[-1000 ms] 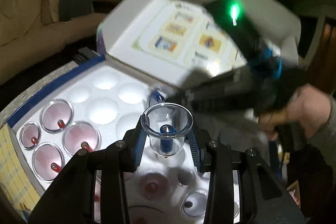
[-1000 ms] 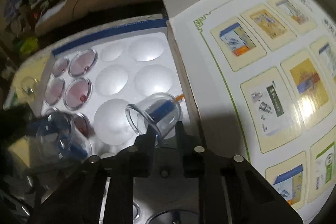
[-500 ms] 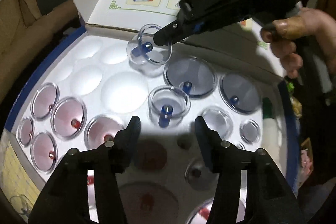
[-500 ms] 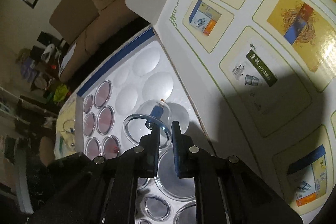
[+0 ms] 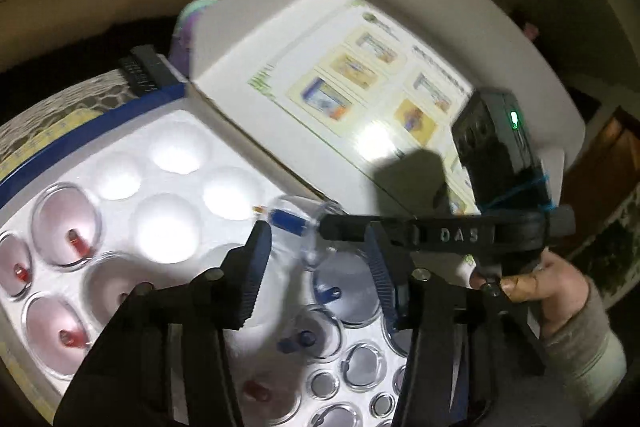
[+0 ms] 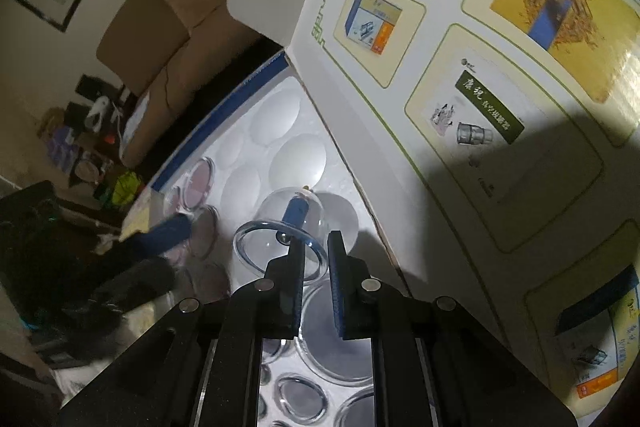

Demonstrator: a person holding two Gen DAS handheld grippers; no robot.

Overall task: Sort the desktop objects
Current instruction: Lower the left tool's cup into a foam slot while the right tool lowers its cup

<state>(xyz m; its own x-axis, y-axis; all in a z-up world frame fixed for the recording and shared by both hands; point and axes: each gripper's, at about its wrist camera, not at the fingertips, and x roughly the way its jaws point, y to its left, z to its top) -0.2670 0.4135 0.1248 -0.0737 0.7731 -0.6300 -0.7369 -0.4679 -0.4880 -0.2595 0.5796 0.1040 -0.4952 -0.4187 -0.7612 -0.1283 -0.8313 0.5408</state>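
A white foam tray [image 5: 120, 183] with round wells holds clear cupping cups, red-valved at the left [image 5: 66, 223] and blue-valved at the right [image 5: 344, 291]. My right gripper [image 6: 314, 247] is shut on the rim of a clear cup with a blue valve [image 6: 294, 213], tilted over an empty well by the box lid; it also shows in the left wrist view [image 5: 296, 223]. My left gripper [image 5: 316, 259] is open and empty, above the tray just in front of that cup.
The open box lid [image 5: 360, 75] with printed pictures stands along the tray's far side, and fills the right wrist view's right half [image 6: 480, 107]. A sofa [image 6: 160, 39] and clutter lie beyond. A black remote [image 5: 142, 71] lies at the tray's far-left corner.
My left gripper let go of its blue-valved cup into a well, then lifted away open. My right gripper carried its cup over toward the empty well by the lid.
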